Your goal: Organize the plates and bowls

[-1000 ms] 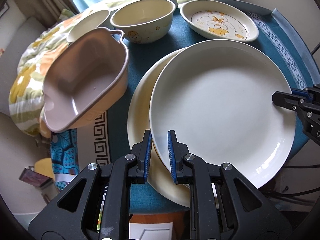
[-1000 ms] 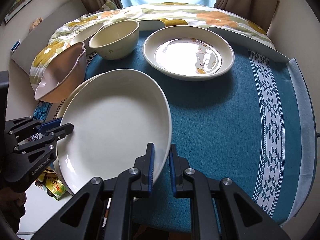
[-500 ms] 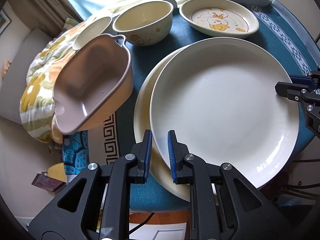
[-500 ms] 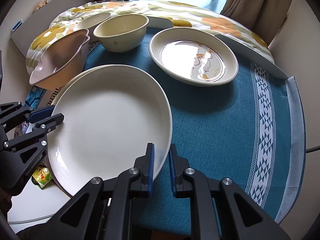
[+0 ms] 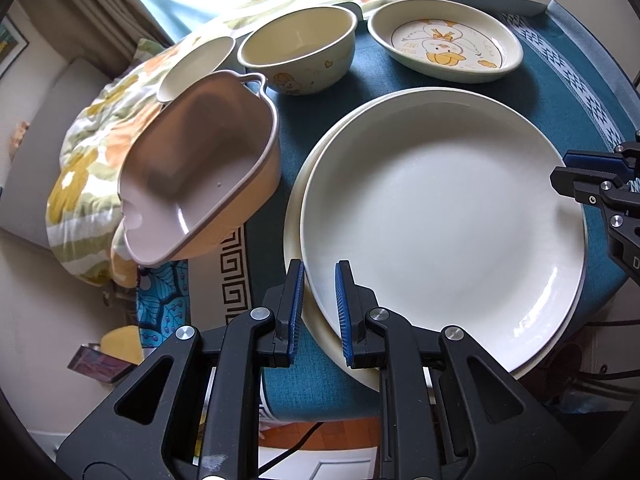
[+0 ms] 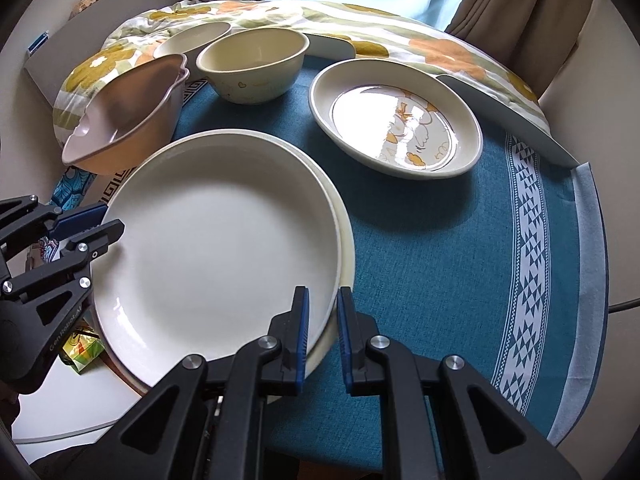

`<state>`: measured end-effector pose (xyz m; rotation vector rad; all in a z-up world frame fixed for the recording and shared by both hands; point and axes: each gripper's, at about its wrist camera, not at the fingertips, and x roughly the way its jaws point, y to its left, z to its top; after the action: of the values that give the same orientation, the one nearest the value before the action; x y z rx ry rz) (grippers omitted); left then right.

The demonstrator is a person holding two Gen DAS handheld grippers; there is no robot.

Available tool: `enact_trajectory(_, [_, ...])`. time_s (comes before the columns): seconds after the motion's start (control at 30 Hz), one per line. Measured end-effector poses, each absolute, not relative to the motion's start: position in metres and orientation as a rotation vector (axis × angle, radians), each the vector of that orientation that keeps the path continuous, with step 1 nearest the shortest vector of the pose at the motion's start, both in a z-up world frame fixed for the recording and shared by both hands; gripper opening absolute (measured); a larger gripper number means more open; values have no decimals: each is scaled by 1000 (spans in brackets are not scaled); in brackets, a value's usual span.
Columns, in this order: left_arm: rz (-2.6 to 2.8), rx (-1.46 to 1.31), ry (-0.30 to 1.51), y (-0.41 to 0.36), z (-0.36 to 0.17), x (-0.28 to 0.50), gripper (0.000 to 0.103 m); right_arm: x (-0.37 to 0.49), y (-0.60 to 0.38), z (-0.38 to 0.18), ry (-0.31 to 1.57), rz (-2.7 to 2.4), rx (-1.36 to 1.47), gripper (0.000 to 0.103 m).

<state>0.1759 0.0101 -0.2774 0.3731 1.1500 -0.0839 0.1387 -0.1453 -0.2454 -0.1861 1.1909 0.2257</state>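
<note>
A large white plate (image 5: 440,216) lies over a cream plate (image 5: 298,184) on the blue tablecloth; it also shows in the right wrist view (image 6: 216,248) over the cream plate (image 6: 346,236). My left gripper (image 5: 318,312) is shut on the white plate's near-left rim. My right gripper (image 6: 322,336) is shut on its opposite rim. The right gripper shows in the left wrist view (image 5: 576,176), the left one in the right wrist view (image 6: 96,228). A duck-print oval dish (image 5: 444,46), a cream bowl (image 5: 298,54) and a pink handled dish (image 5: 192,176) stand behind.
A small white bowl (image 5: 196,66) sits at the far left on a floral quilt (image 6: 440,52) that wraps the table's back edge. The blue cloth (image 6: 460,260) has a white patterned border on the right. The table edge lies just under the stacked plates.
The white plate has come down and now sits nearly centred over the cream plate. Both grippers stayed on its rim and moved with it.
</note>
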Motion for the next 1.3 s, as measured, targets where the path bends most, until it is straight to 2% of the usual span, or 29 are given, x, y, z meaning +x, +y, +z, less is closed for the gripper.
enact_trajectory(0.33, [-92,358,1153,11,-273,176,14,140,-150,-243,1197,228,-146,13])
enact_trajectory(0.7, [-150,286,1055,-2,-209,188,14,140,-182,-192,1118,159,1,13])
enact_trajectory(0.77, [-166,261,1038,-5,-201,193,14,139,-194,-179,1079,129,31,23])
enact_trajectory(0.8, [-165,261,1034,-7,-197,197,14,138,-201,-172,1054,111,42,50])
enact_trajectory(0.83, [-164,263,1032,-9,-195,201,14,136,-207,-165,1031,100,57,85])
enact_trajectory(0.87, [-167,258,1032,-12,-193,205,14,135,-213,-159,1007,90,72,96])
enact_trajectory(0.9, [-180,242,1032,-14,-192,209,14,133,-218,-154,986,80,85,100])
enact_trajectory(1.17, [-295,97,982,-22,-170,225,14,124,-249,-137,941,26,142,100])
enact_trajectory(1.23, [-314,85,983,-24,-167,226,20,124,-255,-136,934,21,164,100])
enact_trajectory(1.27, [-320,82,987,-25,-167,225,41,123,-257,-136,932,19,169,100])
enact_trajectory(1.3, [-329,76,988,-25,-166,226,83,123,-258,-135,928,18,173,100])
